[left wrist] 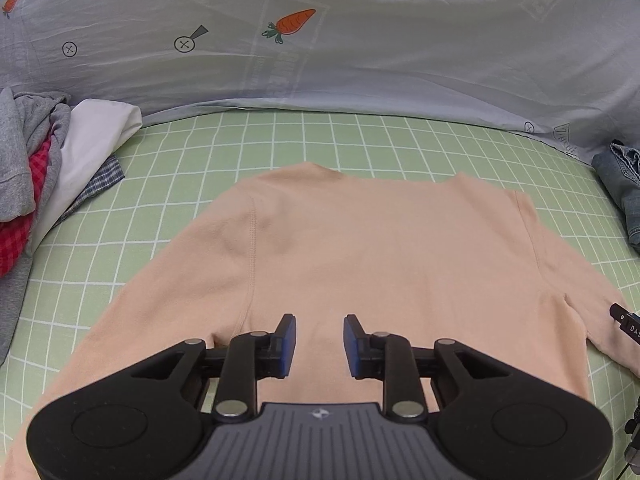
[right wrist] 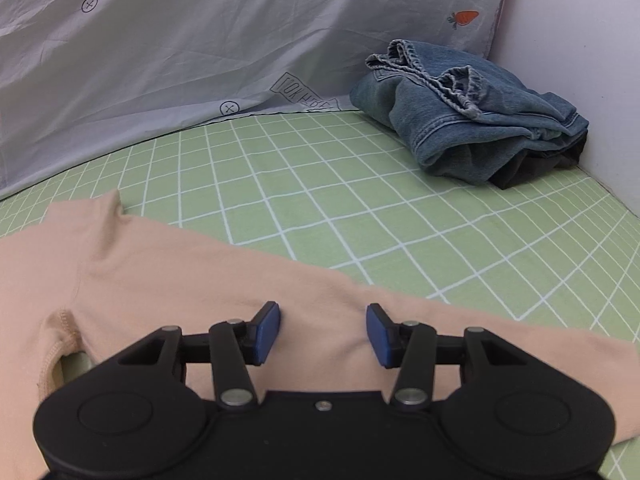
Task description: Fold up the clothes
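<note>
the peach top [left wrist: 360, 248] lies spread flat on the green checked sheet [left wrist: 224, 152] of the bed, body smooth and both sleeves out to the sides, which suits a garment laid out so its edges can be brought over cleanly. the left claw [left wrist: 320, 346] hangs over the lower middle of the body, jaws apart with a moderate gap and nothing between them. the right claw [right wrist: 323, 332] sits over the right sleeve, spread wider, also empty; that sleeve is probably the part it means to take, though this is only a guess from its position.

a heap of mixed clothes [left wrist: 36, 184] lies at the left edge and folded jeans [right wrist: 472, 120] lie in the far right corner, well apart from the top, leaving the middle of the bed for working. a grey printed cloth [left wrist: 320, 40] hangs behind.

the top's hem and the sleeve ends are hidden behind the claws or cut off by the frame. whether the blue pads touch the fabric i cannot tell. something dark lies under the jeans, unclear what.
</note>
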Action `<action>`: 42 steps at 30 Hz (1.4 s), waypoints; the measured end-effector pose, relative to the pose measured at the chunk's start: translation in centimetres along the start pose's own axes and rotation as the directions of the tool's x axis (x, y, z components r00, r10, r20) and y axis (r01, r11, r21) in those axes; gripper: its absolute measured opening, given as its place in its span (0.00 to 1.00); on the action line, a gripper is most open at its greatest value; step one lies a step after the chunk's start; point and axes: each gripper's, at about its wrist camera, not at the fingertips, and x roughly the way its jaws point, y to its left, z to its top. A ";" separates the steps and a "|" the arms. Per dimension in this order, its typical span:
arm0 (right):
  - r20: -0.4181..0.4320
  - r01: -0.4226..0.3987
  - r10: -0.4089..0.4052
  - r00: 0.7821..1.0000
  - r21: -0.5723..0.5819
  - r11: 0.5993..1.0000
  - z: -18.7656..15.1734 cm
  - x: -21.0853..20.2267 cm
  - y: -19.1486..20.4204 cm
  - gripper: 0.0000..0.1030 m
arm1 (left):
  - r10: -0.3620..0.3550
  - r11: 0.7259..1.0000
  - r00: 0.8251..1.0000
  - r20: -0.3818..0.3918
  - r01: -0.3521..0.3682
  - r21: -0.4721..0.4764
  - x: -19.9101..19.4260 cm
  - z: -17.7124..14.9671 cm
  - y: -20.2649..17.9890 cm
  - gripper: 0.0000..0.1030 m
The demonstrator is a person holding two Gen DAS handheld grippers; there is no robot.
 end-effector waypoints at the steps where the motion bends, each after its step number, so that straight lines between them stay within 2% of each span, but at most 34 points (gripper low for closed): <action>1: 0.001 0.009 -0.009 1.000 0.010 1.000 0.0 0.0 -0.5 0.49 | 0.008 1.000 1.000 0.003 -0.008 -0.013 -0.5 -0.3 0.2 0.28; 5: -0.016 0.031 -0.030 0.999 0.027 0.999 0.0 -0.3 -1.0 0.58 | 0.064 0.993 0.998 0.007 -0.063 -0.103 -2.3 -1.9 2.0 0.35; 9: -0.044 0.048 -0.046 0.998 0.033 0.998 0.2 -0.6 -0.7 0.64 | 0.127 0.970 0.992 0.008 -0.122 -0.211 -4.1 -4.3 5.1 0.39; 10: -0.051 0.052 -0.051 0.997 0.035 0.998 0.3 -0.7 -0.6 0.71 | 0.141 0.962 0.990 0.006 -0.135 -0.235 -4.5 -4.9 5.9 0.39; 11: -0.058 0.057 -0.055 0.997 0.036 0.998 0.3 -0.8 -0.5 0.85 | 0.153 0.956 0.988 0.004 -0.147 -0.256 -4.8 -5.7 6.6 0.39; 13: -0.050 0.056 -0.055 0.997 0.016 0.998 -0.2 -2.1 0.6 0.95 | 0.178 0.939 0.984 -0.005 -0.172 -0.297 -5.5 -7.0 8.3 0.40; 18: -0.009 -0.010 0.009 1.000 -0.083 0.996 -2.9 -7.0 5.8 0.99 | 0.236 0.887 0.971 -0.031 -0.229 -0.401 -7.2 -10.7 12.8 0.41; 22: 0.006 -0.077 0.079 0.997 -0.138 0.987 -5.5 -10.4 10.6 1.00 | 0.263 0.842 0.964 -0.041 -0.249 -0.478 -8.6 -13.6 17.0 0.50; 26: -0.032 -0.171 0.169 0.985 -0.253 0.952 -7.6 -12.5 15.4 1.00 | 0.278 0.813 0.958 -0.064 -0.271 -0.516 -9.2 -15.6 20.9 0.53; 28: -0.043 -0.180 0.175 0.984 -0.272 0.945 -8.6 -13.1 17.1 1.00 | 0.289 0.800 0.954 -0.076 -0.284 -0.529 -9.2 -16.5 22.7 0.57; 31: -0.063 -0.182 0.171 0.983 -0.271 0.945 -9.8 -13.5 18.9 1.00 | 0.286 0.788 0.954 -0.092 -0.289 -0.543 -9.1 -17.5 25.4 0.58; 34: -0.041 -0.152 0.146 0.988 -0.247 0.957 -10.5 -14.0 19.7 1.00 | 0.291 0.780 0.949 -0.119 -0.307 -0.546 -8.6 -18.2 27.5 0.59; 39: -0.021 -0.137 0.135 0.991 -0.156 0.978 -11.2 -13.9 19.6 1.00 | 0.294 0.781 0.945 -0.143 -0.323 -0.534 -7.9 -19.0 29.8 0.66; 42: 0.001 -0.145 0.146 0.989 -0.109 0.983 -11.6 -13.7 19.3 1.00 | 0.283 0.784 0.946 -0.156 -0.322 -0.531 -7.1 -19.3 30.3 0.66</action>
